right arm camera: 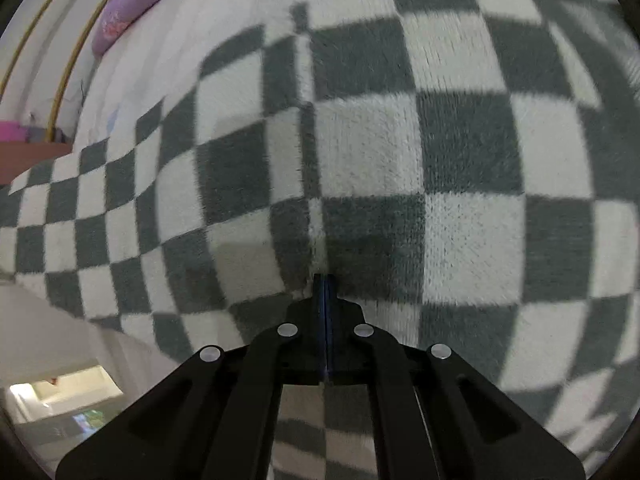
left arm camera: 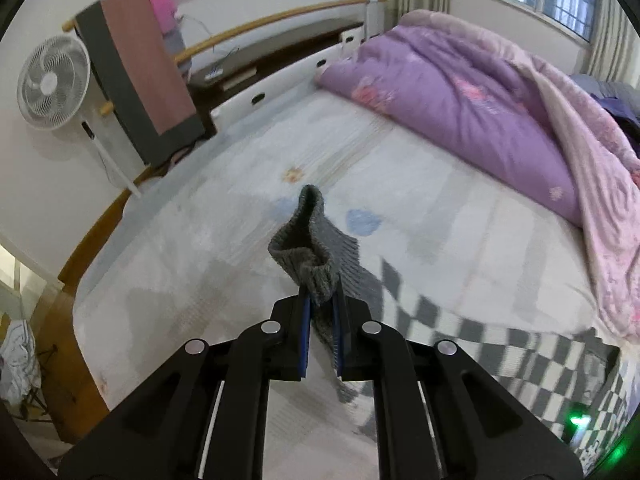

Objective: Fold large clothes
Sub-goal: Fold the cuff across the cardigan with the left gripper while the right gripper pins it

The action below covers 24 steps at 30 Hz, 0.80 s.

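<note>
1. Cuff (left arm camera: 310, 240) of the grey ribbed sleeve is pinched in the left gripper (left arm camera: 322, 312) and held above the bed (left arm camera: 440, 216).
2. Right gripper (right arm camera: 325, 288) is fully closed at the checked sweater's (right arm camera: 440, 152) centre seam; whether cloth is caught cannot be told.
3. Sleeve should be carried across the body, kept taut and laid flat.

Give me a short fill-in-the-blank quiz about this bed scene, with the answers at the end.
1. The left hand-held gripper is shut on a grey ribbed ____ of the checkered sweater.
2. The sweater's pattern is grey and ____.
3. The bunched quilt on the bed is mostly ____.
4. Against the wall stands a white ____.

Missing words: cuff; white; purple; fan
</note>
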Available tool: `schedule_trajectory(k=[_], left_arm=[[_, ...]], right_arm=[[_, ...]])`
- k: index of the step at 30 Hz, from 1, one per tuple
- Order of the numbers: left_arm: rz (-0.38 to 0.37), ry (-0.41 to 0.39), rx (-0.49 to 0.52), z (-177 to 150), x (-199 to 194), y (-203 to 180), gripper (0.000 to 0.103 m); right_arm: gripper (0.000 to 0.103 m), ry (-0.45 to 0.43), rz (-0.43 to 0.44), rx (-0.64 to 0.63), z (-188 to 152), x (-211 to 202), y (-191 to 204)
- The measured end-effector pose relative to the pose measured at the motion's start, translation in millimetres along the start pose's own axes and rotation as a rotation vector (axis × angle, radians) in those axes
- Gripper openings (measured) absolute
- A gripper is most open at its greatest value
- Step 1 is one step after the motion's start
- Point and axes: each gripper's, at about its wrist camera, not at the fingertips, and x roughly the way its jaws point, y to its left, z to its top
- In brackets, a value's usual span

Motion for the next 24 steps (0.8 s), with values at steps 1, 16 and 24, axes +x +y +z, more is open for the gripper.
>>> schedule_trajectory(k=[1, 16, 24], left_arm=[[-0.005, -0.019, -0.003, -1, -9, -8, 0.009], [-0.211, -0.192, 0.252, -79, -172, -245, 0.009], [-0.331, -0.096, 0.466, -182, -177, -391, 0.009]], right_arm=[[0.001, -0.004, 0.031, 0.018, 1, 3, -5], [0.001, -0.033, 0.323, 0.23, -1, 11, -52], [0.0, -0.064, 0.553, 0.4, -30, -54, -144]])
